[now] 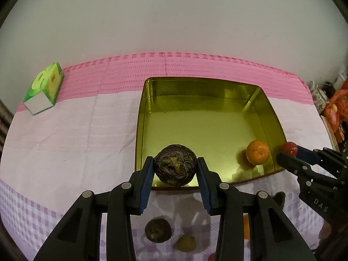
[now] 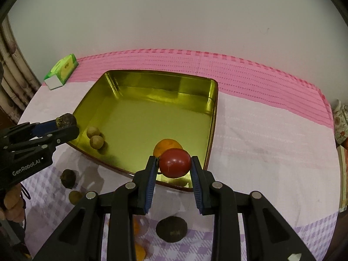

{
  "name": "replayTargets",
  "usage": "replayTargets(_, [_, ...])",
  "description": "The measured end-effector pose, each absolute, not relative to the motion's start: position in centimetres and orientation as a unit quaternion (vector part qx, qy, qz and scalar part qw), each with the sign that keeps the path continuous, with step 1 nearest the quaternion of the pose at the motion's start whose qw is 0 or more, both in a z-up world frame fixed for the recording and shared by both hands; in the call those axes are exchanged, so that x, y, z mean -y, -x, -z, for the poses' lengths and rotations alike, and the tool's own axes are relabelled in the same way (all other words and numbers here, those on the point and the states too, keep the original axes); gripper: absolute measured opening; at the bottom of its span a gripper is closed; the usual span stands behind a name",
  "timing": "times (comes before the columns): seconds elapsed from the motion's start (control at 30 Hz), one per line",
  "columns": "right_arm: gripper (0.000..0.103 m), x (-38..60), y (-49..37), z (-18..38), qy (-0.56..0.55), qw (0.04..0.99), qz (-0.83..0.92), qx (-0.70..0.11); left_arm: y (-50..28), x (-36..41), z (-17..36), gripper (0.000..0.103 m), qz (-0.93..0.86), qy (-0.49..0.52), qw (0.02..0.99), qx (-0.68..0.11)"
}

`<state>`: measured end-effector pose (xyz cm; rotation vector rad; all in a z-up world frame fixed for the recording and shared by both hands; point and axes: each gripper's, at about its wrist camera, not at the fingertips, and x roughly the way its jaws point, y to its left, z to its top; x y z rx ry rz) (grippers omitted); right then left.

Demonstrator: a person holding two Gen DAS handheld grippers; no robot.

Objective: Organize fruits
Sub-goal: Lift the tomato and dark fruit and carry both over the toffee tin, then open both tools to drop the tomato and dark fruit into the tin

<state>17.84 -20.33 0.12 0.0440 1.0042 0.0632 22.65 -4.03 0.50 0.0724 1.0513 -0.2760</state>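
My left gripper (image 1: 175, 167) is shut on a dark wrinkled passion fruit (image 1: 175, 163) and holds it over the near edge of the gold tin tray (image 1: 139, 117). My right gripper (image 2: 174, 165) is shut on a red tomato (image 2: 175, 162) over the tray's near right corner (image 2: 214, 117). An orange (image 1: 257, 152) lies in the tray, partly hidden behind the tomato in the right wrist view (image 2: 166, 144). Two small brown longans (image 2: 95, 138) lie in the tray's left corner. The right gripper shows at the left wrist view's right edge (image 1: 287, 152); the left gripper shows at the right wrist view's left (image 2: 65, 126).
More fruit lies on the cloth in front of the tray: a dark passion fruit (image 2: 171, 228), another (image 2: 68, 178), a small longan (image 2: 75, 196) and orange pieces (image 2: 139, 248). A green tissue box (image 1: 44, 88) stands at the back left. A white wall rises behind the table.
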Motion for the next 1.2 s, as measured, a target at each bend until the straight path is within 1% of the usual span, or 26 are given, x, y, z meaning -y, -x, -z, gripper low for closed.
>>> replayTargets(0.57, [0.028,20.3,-20.1,2.0,-0.024,0.864,-0.031,-0.502,-24.2,5.0,1.5,0.04,0.129,-0.038,0.843,-0.52])
replayTargets(0.97, [0.031,20.5,-19.8,1.8,-0.026,0.864,-0.033,-0.501,-24.6,5.2,3.0,0.04,0.128,-0.043,0.831,-0.539])
replayTargets(1.2, [0.031,20.5,-19.7,1.8,-0.026,0.864,-0.032,-0.501,-24.3,5.2,2.9,0.04,0.125,-0.053,0.831,-0.54])
